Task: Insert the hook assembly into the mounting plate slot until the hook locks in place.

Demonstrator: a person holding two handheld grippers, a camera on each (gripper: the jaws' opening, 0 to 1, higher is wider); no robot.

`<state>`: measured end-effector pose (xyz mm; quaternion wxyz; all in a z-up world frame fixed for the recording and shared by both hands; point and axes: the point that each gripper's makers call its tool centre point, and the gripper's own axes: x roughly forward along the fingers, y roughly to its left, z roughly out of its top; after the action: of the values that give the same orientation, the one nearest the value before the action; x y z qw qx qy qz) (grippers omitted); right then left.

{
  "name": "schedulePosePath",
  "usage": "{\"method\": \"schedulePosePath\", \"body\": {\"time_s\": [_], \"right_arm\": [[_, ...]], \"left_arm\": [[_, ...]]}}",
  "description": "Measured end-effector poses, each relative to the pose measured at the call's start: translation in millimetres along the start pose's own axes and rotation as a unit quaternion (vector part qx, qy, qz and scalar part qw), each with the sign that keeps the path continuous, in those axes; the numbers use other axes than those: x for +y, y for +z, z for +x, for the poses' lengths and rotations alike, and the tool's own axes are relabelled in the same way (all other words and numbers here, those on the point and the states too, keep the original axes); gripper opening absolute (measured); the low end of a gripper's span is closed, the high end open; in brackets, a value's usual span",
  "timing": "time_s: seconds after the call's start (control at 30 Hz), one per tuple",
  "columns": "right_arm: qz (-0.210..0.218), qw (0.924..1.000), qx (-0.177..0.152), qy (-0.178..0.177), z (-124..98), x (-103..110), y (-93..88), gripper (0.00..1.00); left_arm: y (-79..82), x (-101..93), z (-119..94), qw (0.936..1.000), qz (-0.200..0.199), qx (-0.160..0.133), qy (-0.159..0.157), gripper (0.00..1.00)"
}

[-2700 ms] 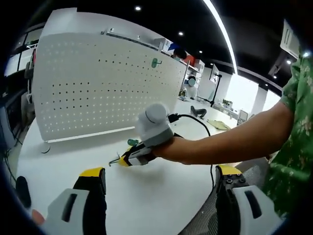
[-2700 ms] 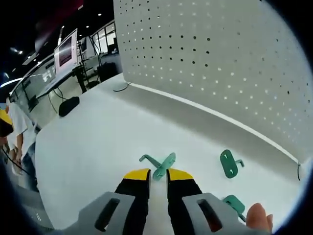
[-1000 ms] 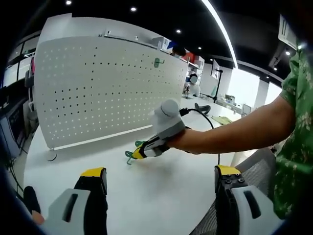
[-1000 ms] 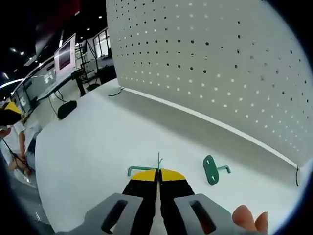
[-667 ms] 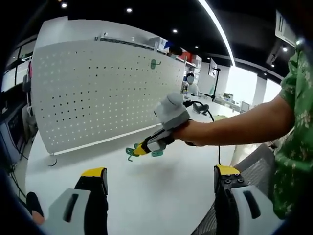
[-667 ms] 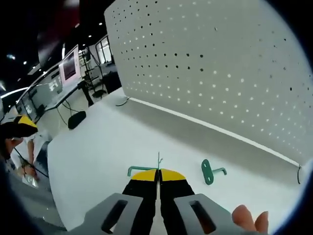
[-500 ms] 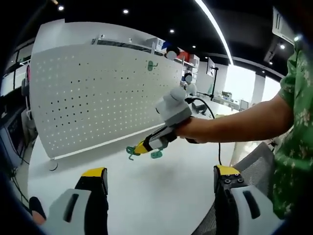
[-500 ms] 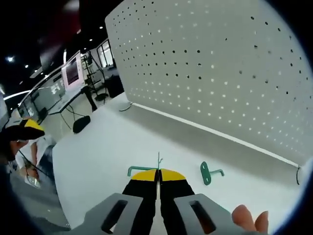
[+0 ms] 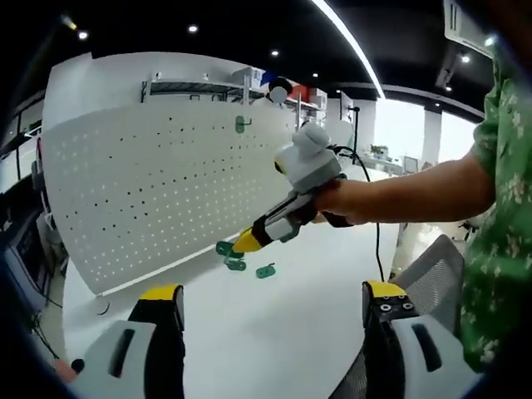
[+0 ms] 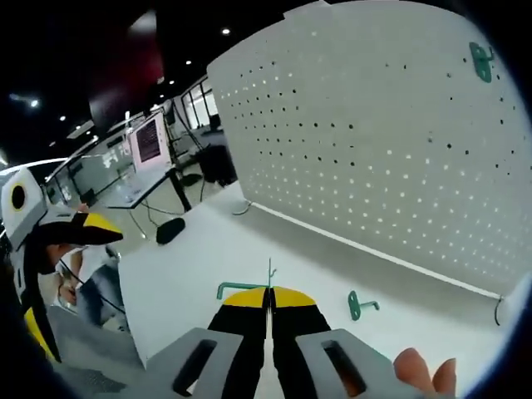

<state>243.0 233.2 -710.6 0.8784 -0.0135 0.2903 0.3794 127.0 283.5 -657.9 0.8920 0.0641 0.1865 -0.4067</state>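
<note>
Gripping the green hook (image 10: 243, 289) edge-on between closed jaws, the right gripper (image 10: 270, 299) faced the pegboard (image 10: 391, 141) toward one o'clock, while the left gripper (image 9: 270, 320), jaws apart, hung back empty.

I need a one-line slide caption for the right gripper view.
Right gripper shut on a green hook, lifted above the table toward the pegboard.

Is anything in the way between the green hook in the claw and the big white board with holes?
Nothing visible is. The right claw is shut on the green hook, lifted off the white table. Between it and the pegboard there is only open air. One hook already hangs high on the board.
</note>
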Motion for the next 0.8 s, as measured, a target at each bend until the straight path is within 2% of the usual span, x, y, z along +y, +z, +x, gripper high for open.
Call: {"method": "schedulePosePath", "body": {"time_s": [0.4, 0.8], "right_arm": [[0.01, 0.999, -0.022, 0.036, -36, 31, 15.3, 0.0], [0.0, 0.9979, -0.021, 0.061, -61, 55, 16.9, 0.0]], "left_arm": [[15.2, -16.2, -8, 0.9995, 0.031, -0.007, -0.005, 0.9], [20.9, -28.7, -18, 0.998, 0.063, -0.003, -0.008, 0.89]]}}
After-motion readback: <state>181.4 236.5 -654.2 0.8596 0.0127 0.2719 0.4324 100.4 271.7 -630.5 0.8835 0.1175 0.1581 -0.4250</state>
